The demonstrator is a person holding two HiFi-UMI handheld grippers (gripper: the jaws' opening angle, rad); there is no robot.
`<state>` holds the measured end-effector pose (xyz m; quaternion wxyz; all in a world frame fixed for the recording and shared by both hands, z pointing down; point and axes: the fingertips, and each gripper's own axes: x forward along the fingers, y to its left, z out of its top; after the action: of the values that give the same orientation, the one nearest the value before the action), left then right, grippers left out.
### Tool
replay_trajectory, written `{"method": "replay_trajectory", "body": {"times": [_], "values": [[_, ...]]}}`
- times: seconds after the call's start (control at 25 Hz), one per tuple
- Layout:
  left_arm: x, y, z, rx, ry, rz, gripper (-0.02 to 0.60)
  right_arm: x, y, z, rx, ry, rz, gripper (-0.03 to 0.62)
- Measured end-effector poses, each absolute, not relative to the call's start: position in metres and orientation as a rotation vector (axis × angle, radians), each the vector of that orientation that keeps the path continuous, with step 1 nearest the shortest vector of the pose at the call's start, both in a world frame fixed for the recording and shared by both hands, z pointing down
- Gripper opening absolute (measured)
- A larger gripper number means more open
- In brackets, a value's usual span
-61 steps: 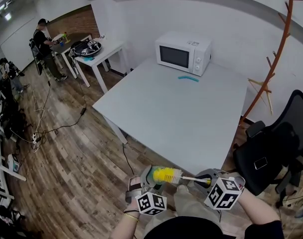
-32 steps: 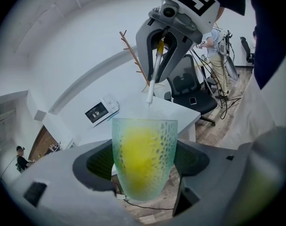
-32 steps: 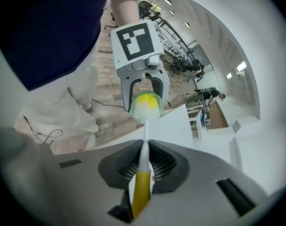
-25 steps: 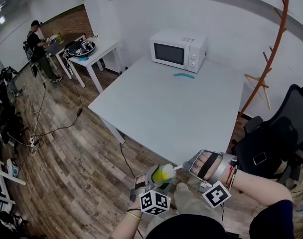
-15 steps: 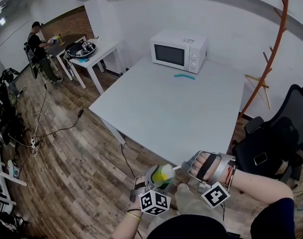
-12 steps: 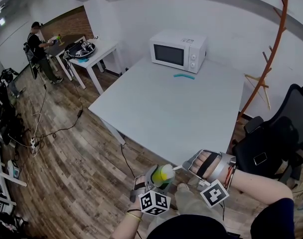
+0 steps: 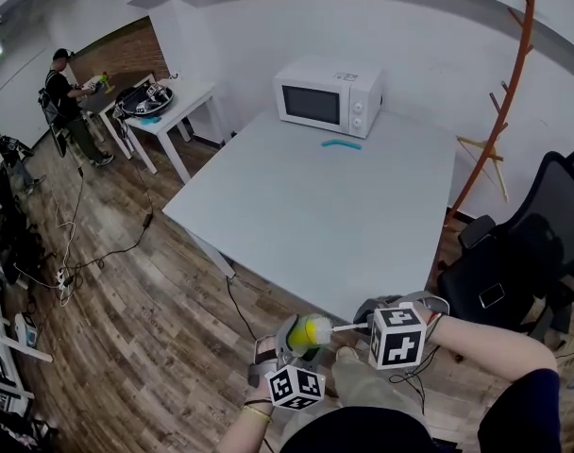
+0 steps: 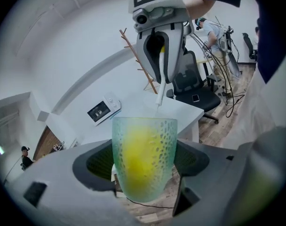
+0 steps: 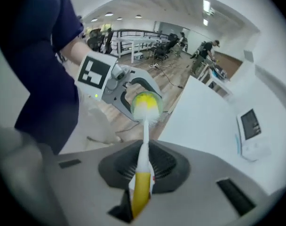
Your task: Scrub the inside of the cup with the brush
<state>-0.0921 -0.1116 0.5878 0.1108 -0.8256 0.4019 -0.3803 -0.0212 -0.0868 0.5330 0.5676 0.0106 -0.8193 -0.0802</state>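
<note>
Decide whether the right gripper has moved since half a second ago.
Yes: the right gripper has rolled, its marker cube now nearer the table's near corner.

We have broad bare table (image 7: pixel 306 215) across the middle of the frame. Only the microwave (image 7: pixel 329 96) and a small teal strip (image 7: pixel 342 143) just before it take up its upper edge. At right the chair (image 7: pixel 514 262) crowds the table's side, with the coat rack (image 7: pixel 499 92) above. At bottom centre the brush (image 7: pixel 348 327) head fills the cup (image 7: pixel 296 336) mouth.
</note>
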Motion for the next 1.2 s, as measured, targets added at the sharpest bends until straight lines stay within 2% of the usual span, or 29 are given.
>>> {"method": "replay_trajectory", "body": {"times": [0.28, 0.4, 0.84, 1.2], "values": [[-0.097, -0.119, 0.584, -2.305, 1.208, -1.131, 0.383, -0.018, -0.077, 0.534, 0.082, -1.976, 0.513, 0.052], [-0.099, -0.122, 0.581, -2.262, 1.202, -1.136, 0.383, -0.021, -0.074, 0.531, 0.093, -1.981, 0.695, 0.052], [-0.098, -0.140, 0.589, -2.293, 1.210, -1.133, 0.383, -0.005, -0.087, 0.535, 0.154, -2.033, 0.598, 0.052], [-0.097, -0.180, 0.604, -2.377, 1.278, -1.130, 0.383, 0.039, -0.106, 0.525, 0.247, -2.130, 0.694, 0.052]]}}
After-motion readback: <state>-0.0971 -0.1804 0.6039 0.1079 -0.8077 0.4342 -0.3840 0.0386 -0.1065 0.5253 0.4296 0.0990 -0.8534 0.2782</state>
